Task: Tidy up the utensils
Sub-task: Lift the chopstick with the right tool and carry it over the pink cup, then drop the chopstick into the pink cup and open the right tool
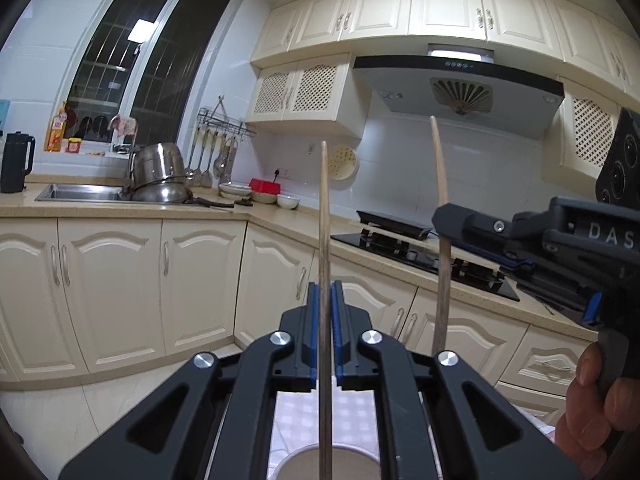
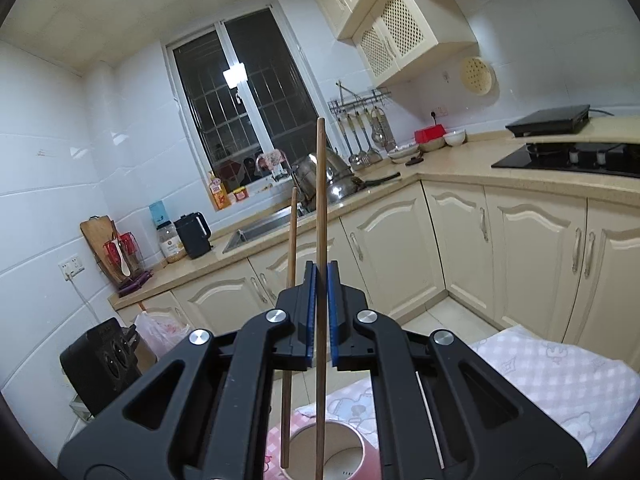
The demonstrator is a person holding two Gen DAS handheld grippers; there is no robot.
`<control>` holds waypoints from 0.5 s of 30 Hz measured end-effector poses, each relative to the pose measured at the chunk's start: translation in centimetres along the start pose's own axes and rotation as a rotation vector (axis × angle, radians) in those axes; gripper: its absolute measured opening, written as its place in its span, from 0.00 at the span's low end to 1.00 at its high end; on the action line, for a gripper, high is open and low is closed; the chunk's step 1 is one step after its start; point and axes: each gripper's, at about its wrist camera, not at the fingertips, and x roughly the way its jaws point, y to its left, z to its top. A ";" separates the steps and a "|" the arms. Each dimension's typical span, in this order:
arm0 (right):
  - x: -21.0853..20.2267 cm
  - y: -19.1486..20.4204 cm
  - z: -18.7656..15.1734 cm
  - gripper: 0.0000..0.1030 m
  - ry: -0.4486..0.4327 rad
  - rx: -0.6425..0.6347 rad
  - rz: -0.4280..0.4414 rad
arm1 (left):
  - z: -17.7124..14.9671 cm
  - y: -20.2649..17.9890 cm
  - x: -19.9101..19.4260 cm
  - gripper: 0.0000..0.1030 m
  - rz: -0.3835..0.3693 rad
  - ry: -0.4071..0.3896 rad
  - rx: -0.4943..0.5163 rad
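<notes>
My left gripper [image 1: 325, 312] is clamped on a thin, round wooden chopstick [image 1: 324, 240], which stands upright between my blue pads [image 1: 315, 320] and runs well above and below them. My right gripper [image 2: 320, 300] pinches a second wooden chopstick [image 2: 320, 200] the same way, upright between its own pads. Below both sets of fingers, the lower chopstick ends hang over the open mouth of a round pale cup [image 2: 340, 446] standing on a pink checked tablecloth [image 2: 560, 380].
</notes>
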 end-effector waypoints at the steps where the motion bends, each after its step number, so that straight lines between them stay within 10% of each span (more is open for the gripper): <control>1: 0.2 -0.1 -0.3 0.05 0.006 0.001 -0.002 | -0.3 0.1 0.2 0.05 0.003 0.003 0.000; 13: 1.8 -0.9 -3.2 0.08 0.135 0.008 -0.035 | -2.6 1.1 0.1 0.07 0.012 0.064 0.000; 15: 1.6 -1.3 -3.5 0.34 0.154 0.026 -0.054 | -2.7 1.1 -0.6 0.30 0.021 0.072 0.007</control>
